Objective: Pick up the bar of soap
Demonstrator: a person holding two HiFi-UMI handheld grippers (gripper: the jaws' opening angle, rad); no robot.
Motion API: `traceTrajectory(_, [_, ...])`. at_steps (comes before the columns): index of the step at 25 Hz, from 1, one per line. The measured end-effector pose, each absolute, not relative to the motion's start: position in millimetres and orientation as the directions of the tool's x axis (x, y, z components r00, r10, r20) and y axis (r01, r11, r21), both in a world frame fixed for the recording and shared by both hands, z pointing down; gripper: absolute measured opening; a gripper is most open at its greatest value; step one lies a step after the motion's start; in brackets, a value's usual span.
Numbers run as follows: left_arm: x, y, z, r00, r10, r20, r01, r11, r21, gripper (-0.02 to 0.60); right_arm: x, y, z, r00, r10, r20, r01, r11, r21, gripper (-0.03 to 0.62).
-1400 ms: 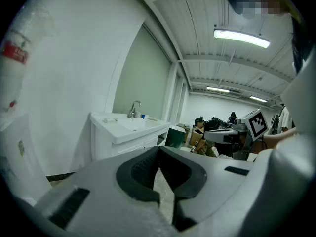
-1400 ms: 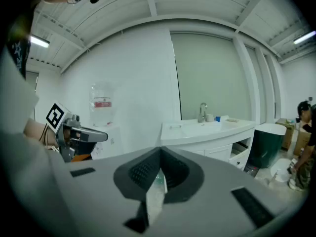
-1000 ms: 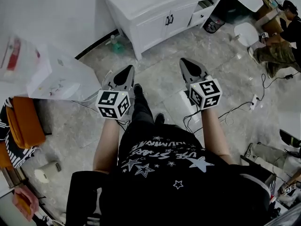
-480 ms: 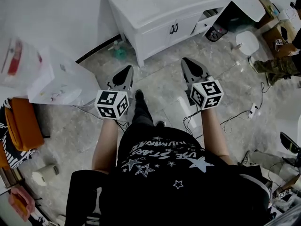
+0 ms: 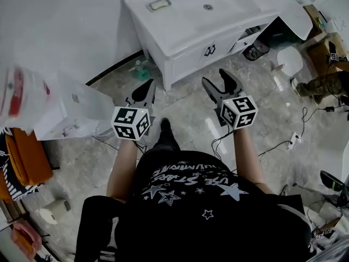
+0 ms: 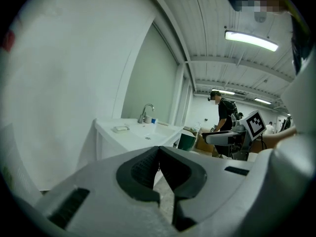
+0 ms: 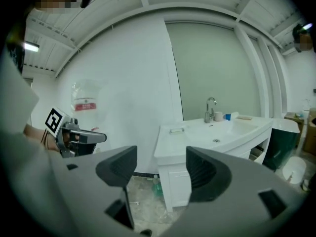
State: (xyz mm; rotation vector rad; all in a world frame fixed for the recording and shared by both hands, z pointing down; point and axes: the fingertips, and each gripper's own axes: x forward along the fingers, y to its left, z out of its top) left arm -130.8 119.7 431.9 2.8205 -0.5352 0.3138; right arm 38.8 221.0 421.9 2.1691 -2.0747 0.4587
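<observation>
A pale bar of soap lies in a small dish on the back left corner of the white vanity top. It also shows small in the left gripper view as soap and in the right gripper view as soap. Both grippers hang over the floor, well short of the vanity. My left gripper is shut with nothing in it, and its pads meet in its own view. My right gripper has its jaws opening, and they stand wide with nothing between them.
A faucet and small cups stand behind the basin. A green bottle lies on the floor by the vanity's left leg. A plastic bag sits at the left. At the right are cables, a dark bin and another person.
The right gripper's jaws have gone from shut to wide apart. The vanity has come further into the head view, and both grippers now sit nearer to it.
</observation>
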Motion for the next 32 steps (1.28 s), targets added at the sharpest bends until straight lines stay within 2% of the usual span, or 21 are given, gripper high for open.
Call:
traceTrajectory(5, [-113,65,428,0.920,-0.299,0.253,-0.353,-0.913,0.205,0.009,56,165,416,0.038,-0.955,0.294,-0.986,-0.084,-0.144,0.361])
traceTrajectory(18, [-117,-29,430,0.931,-0.275,0.241,-0.329,-0.917,0.224,0.009,62,69,401,0.051,-0.950,0.309,-0.987,-0.094,-0.127,0.379])
traceTrajectory(25, [-118,-56,430,0.912,-0.334,0.237,-0.387,-0.892,0.234,0.009,88,33,389,0.018,-0.950,0.313,-0.994,-0.050,-0.096,0.379])
traceTrajectory(32, [-101,-85,434,0.872,-0.420,0.253,-0.473,-0.857,0.207,0.011,119,-29,394,-0.097,-0.942,0.320,-0.993,0.073,-0.088,0.377])
